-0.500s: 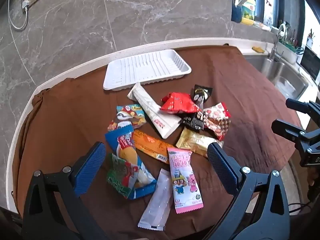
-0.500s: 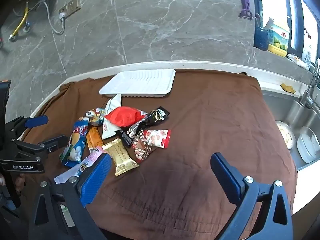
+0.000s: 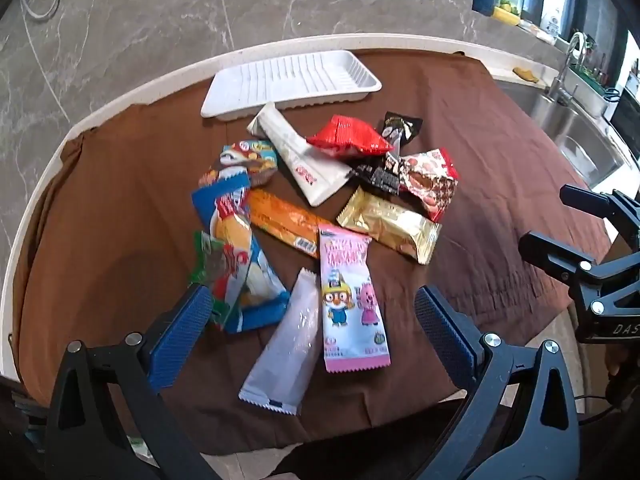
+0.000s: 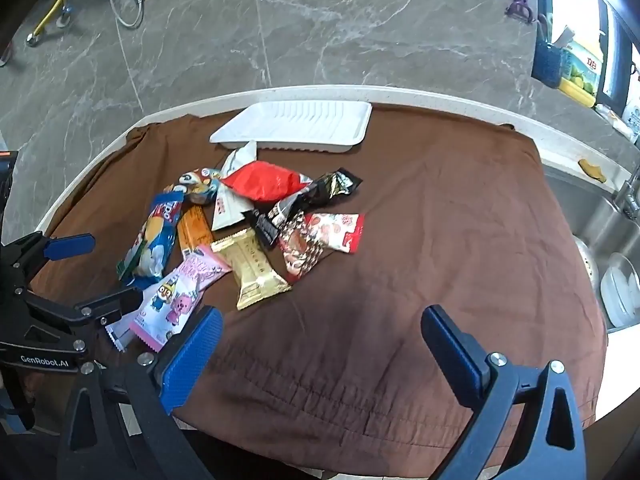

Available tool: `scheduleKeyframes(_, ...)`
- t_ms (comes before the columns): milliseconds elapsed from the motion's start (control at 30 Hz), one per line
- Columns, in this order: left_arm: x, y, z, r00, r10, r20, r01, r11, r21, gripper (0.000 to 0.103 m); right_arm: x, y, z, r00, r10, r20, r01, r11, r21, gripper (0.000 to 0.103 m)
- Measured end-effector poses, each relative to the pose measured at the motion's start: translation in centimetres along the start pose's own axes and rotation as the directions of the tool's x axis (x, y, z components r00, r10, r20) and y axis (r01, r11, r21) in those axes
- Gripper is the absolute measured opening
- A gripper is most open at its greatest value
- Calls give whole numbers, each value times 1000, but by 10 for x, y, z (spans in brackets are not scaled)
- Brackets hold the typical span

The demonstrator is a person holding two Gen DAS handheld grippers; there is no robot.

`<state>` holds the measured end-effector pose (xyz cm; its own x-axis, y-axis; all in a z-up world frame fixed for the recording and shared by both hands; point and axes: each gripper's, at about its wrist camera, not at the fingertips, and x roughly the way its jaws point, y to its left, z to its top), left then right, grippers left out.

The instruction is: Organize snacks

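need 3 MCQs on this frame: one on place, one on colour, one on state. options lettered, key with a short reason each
1. Where is the white tray relative to the snack pile?
A. On the far side of it, by the counter edge
B. Under the pile
C. In the sink

2. What colour is the wrapper of the snack lying between the pink cartoon packet and the red-and-white patterned packet?
A. Green
B. Gold
C. Purple

3. What is the state of the left hand-held gripper?
A. Shut on the pink packet
B. Shut on nothing
C. Open, holding nothing

Key: 1 A, the tray sits beyond the snacks near the cloth's far edge, with nothing in it. 2 B, the wrapper is shiny gold. 3 C, its blue pads stand wide apart above the packets, gripping none.
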<state>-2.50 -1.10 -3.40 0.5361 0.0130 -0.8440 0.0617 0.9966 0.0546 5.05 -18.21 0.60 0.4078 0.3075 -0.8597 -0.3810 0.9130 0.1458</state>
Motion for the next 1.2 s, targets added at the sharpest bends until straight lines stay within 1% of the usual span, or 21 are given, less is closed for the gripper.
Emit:
scheduleKeyframes(167,1,1,-1,1000,6,-21,-6,1000,-17,103,1,3,-2,1000,6,-7,-6,1000,-14,102)
scheduleKeyframes(367,3,-2,-4,1000,6,-27,-7,1000,-27,103,2,3,-5,1000,6,-13,-7,1000,-23,102)
scheduleKeyframes(700,9,-8,-7,1000,14,-21,-15,999,-30,103,5,2,-5,1000,7,-15,-7,1000,-22,102)
scheduleKeyframes(1200,14,-5,-7,1000,20,-16,-20,999,-33,103,7,6,0,1000,13,-13,-13,1000,-26,102)
